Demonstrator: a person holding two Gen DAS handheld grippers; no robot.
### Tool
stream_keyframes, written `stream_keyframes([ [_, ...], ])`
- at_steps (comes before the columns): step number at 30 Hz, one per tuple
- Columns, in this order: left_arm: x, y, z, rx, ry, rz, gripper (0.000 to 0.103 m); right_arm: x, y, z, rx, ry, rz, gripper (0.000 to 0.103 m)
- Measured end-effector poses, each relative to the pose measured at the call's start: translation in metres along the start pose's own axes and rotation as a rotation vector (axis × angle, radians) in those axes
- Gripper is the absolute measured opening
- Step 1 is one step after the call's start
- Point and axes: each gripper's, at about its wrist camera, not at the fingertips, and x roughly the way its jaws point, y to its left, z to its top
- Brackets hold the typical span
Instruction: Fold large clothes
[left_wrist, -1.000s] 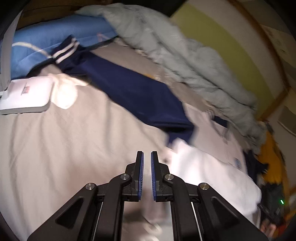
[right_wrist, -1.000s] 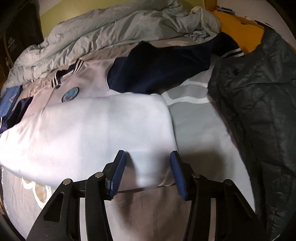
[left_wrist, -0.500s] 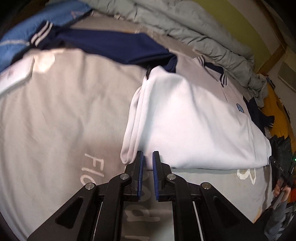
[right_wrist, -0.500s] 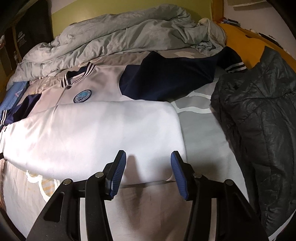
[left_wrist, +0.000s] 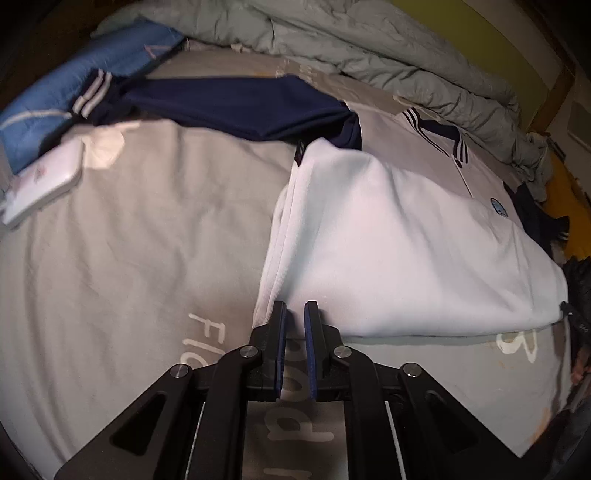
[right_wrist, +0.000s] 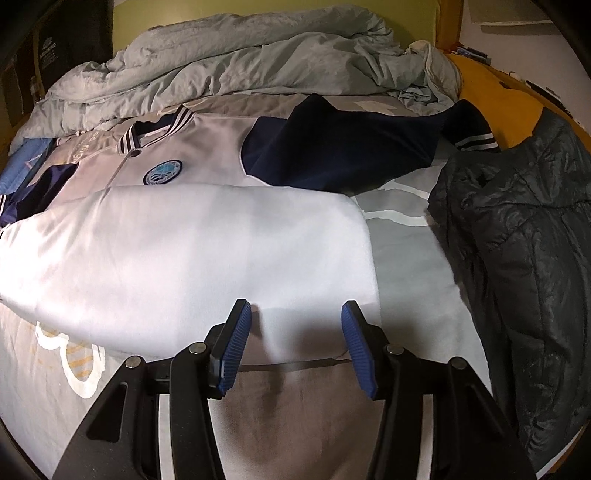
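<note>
While the white jacket (left_wrist: 399, 243) lies folded on the grey bedsheet (left_wrist: 129, 240), I hold my left gripper (left_wrist: 294, 314) clenched empty at its near corner and my right gripper (right_wrist: 295, 317) released over its near edge.

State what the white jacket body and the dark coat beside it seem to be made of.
White jacket body: probably soft matte knit or fleece; smooth, no sheen, rounded fold edges. Dark coat: likely quilted synthetic shell, perhaps nylon; glossy crinkles and stitched puffy panels.

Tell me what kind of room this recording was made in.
Most likely a bedroom: clothes lie on a bed with a grey printed sheet, a crumpled grey duvet is bunched at the far side, and a white-and-navy jacket lies half folded.
</note>
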Motion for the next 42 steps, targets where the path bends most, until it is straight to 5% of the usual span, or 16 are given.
stream_keyframes([
  [6, -0.037, -0.027, -0.001, 0.083, -0.149, 0.024, 0.011, -0.012, 0.008, 0.003, 0.000, -0.032, 0.018, 0.059],
  [9, -0.054, -0.046, -0.003, 0.129, -0.213, 0.004, 0.012, -0.022, 0.018, 0.004, -0.018, -0.068, 0.024, 0.072],
  [11, -0.058, -0.056, -0.003, 0.147, -0.234, -0.009, 0.027, -0.029, 0.025, 0.006, -0.030, -0.094, 0.031, 0.079],
  [13, -0.064, -0.065, -0.004, 0.164, -0.266, -0.008, 0.064, -0.036, 0.031, 0.006, -0.039, -0.121, 0.036, 0.087],
  [17, -0.077, -0.081, -0.005, 0.201, -0.334, 0.021, 0.071, -0.052, 0.041, 0.008, -0.045, -0.196, -0.002, 0.102],
  [21, -0.093, -0.089, 0.002, 0.196, -0.387, 0.013, 0.087, -0.069, 0.046, 0.017, -0.025, -0.249, -0.015, 0.102],
  [29, -0.140, -0.120, 0.039, 0.274, -0.517, 0.010, 0.089, -0.109, 0.068, 0.047, -0.012, -0.343, 0.040, 0.102],
  [32, -0.152, -0.138, 0.052, 0.310, -0.587, 0.008, 0.103, -0.116, 0.082, 0.060, -0.016, -0.375, 0.060, 0.102],
  [37, -0.162, -0.172, 0.074, 0.378, -0.718, 0.013, 0.103, -0.115, 0.109, 0.089, -0.027, -0.413, 0.107, 0.102],
  [42, -0.150, -0.182, 0.108, 0.345, -0.761, 0.026, 0.103, -0.112, 0.130, 0.125, 0.029, -0.471, 0.131, 0.102],
])
